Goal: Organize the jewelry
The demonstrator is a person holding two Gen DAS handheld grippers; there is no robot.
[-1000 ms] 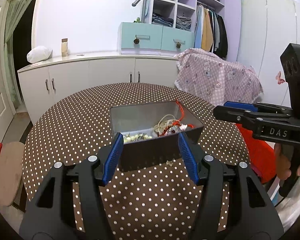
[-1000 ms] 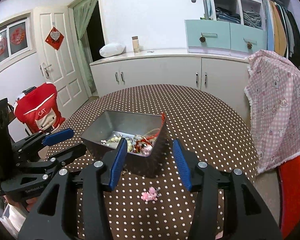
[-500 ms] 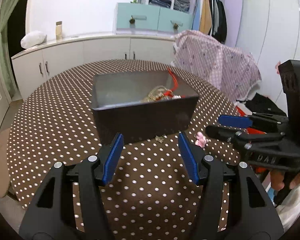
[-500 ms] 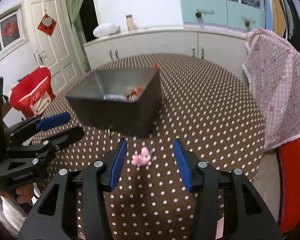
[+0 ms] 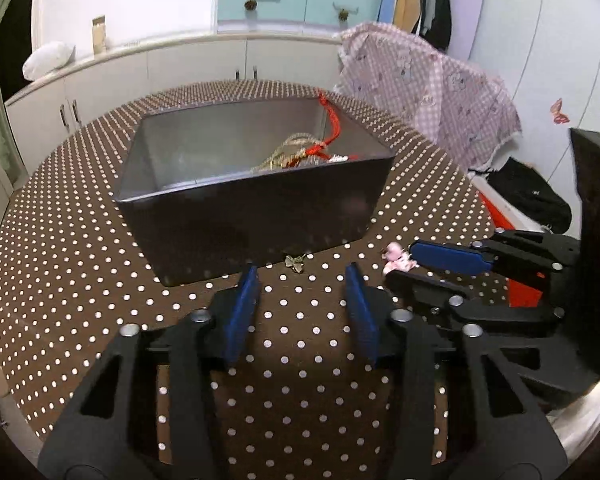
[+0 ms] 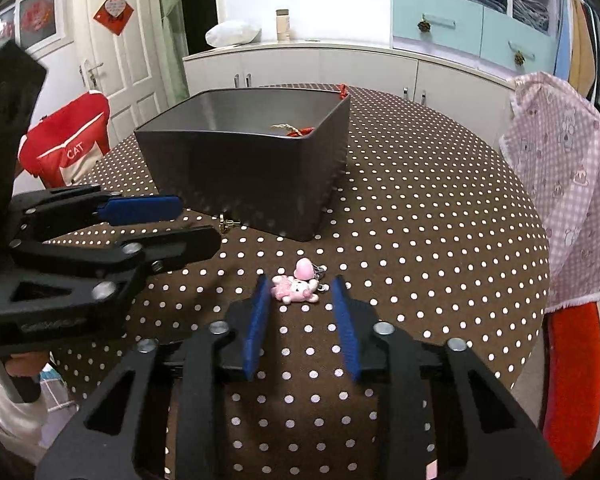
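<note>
Two loose pieces are left on the polka-dot bench (image 6: 420, 208) outside the grey box (image 6: 260, 168): the pink charm (image 6: 296, 290), lying crosswise, is bracketed untouched by the right gripper (image 6: 302, 292), while the bronze butterfly (image 5: 295, 261) lies just ahead of the left gripper (image 5: 302, 280), both jaws having just narrowed and dropped closer than a second earlier.

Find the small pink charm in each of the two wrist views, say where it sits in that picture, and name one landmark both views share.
Left wrist view: the pink charm lies right of centre on the dotted tablecloth, at the tips of the right gripper.
Right wrist view: the pink charm lies low in the middle, between the fingertips of the right gripper.
Shared landmark: the dark box, behind the charm in both.
</note>
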